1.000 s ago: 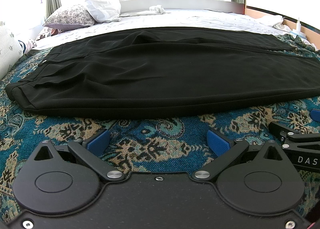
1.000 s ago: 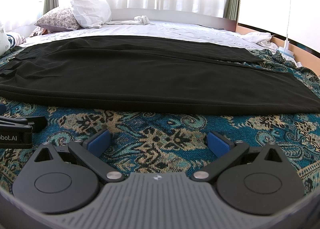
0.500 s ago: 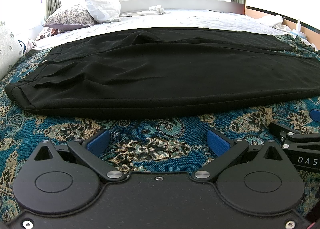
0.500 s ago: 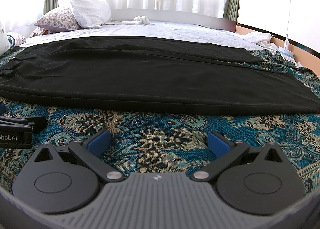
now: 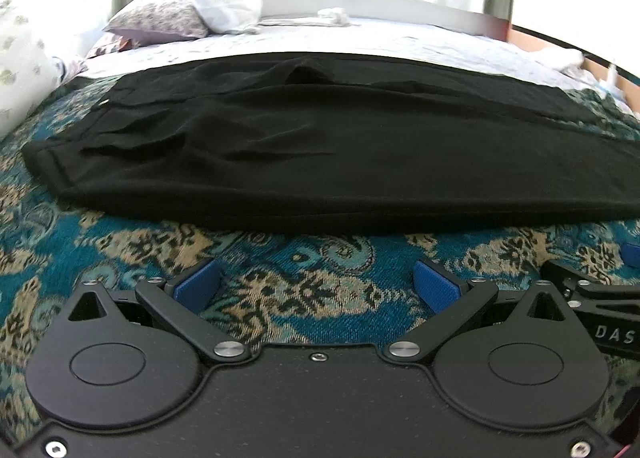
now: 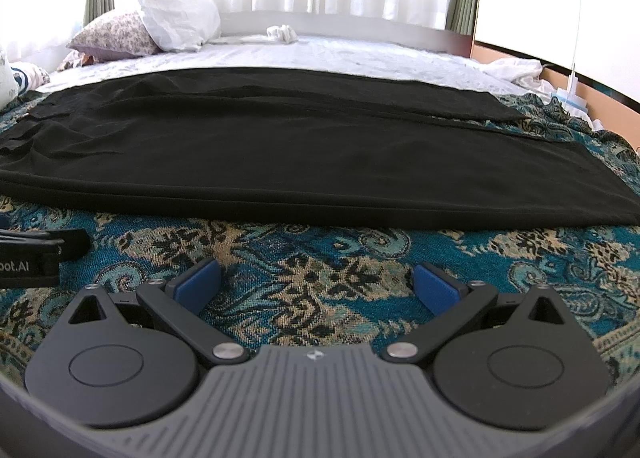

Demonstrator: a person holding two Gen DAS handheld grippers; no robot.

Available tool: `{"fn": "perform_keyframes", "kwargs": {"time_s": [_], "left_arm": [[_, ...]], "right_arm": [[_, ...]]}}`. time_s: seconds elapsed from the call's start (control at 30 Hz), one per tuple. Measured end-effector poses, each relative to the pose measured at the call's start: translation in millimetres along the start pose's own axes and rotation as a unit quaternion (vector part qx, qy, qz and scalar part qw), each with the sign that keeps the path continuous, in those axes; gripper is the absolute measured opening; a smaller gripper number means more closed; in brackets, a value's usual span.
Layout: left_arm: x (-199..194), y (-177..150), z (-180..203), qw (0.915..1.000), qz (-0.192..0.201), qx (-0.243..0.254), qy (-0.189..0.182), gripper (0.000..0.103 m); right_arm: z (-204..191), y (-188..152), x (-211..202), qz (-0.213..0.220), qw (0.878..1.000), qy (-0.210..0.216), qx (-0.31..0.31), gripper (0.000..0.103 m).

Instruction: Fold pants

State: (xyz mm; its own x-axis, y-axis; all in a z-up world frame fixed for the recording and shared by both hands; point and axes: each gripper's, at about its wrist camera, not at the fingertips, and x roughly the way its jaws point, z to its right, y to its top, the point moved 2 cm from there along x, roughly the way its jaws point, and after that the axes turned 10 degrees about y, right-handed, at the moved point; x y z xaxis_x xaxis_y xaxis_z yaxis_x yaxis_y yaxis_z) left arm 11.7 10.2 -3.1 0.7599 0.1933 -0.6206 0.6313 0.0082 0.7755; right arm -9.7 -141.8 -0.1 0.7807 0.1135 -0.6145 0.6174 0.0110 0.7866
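Black pants (image 5: 320, 146) lie flat across the patterned blue bedspread (image 5: 304, 290), waistband at the left, legs running right. They also fill the right wrist view (image 6: 304, 162). My left gripper (image 5: 316, 282) is open and empty, low over the bedspread just short of the pants' near edge. My right gripper (image 6: 316, 282) is open and empty in the same way, further right along the leg. Each gripper shows at the edge of the other's view: the right one (image 5: 592, 298), the left one (image 6: 36, 254).
Pillows (image 6: 160, 22) lie at the far left of the bed on a white sheet (image 6: 360, 58). A small white cloth (image 6: 282, 32) sits by the headboard. Bright curtains hang behind. A wooden bed edge (image 6: 568, 86) runs along the right.
The left wrist view has tilted a little: the pants look slightly lower and closer. The right gripper has barely moved. Both stay open.
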Motion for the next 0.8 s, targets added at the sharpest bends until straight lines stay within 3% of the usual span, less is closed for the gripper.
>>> {"fn": "perform_keyframes", "kwargs": {"time_s": [0.13,0.23,0.37,0.47,0.6,0.8], "left_arm": [[-4,8,-8,0.9999,-0.012,0.001,-0.004,0.103],[1,20,-25,0.9994,-0.013,-0.032,-0.009,0.103],[9,41,-70,0.9969,-0.012,-0.073,0.028,0.103],[17,57,-107,0.9935,-0.006,-0.09,0.069,0.103],[28,70,-152,0.986,-0.001,-0.113,0.123,0.103],[61,76,-210,0.9687,-0.011,-0.205,0.139,0.103]], "right_arm": [[16,13,-5,-0.01,1.0,0.011,0.022,0.103],[32,19,-18,0.009,1.0,-0.006,0.026,0.103],[82,27,-30,0.031,0.997,-0.036,0.058,0.103],[130,34,-34,0.047,0.992,-0.068,0.099,0.098],[205,40,-40,0.074,0.975,-0.116,0.174,0.089],[310,31,-48,0.109,0.932,-0.139,0.317,0.073]]}}
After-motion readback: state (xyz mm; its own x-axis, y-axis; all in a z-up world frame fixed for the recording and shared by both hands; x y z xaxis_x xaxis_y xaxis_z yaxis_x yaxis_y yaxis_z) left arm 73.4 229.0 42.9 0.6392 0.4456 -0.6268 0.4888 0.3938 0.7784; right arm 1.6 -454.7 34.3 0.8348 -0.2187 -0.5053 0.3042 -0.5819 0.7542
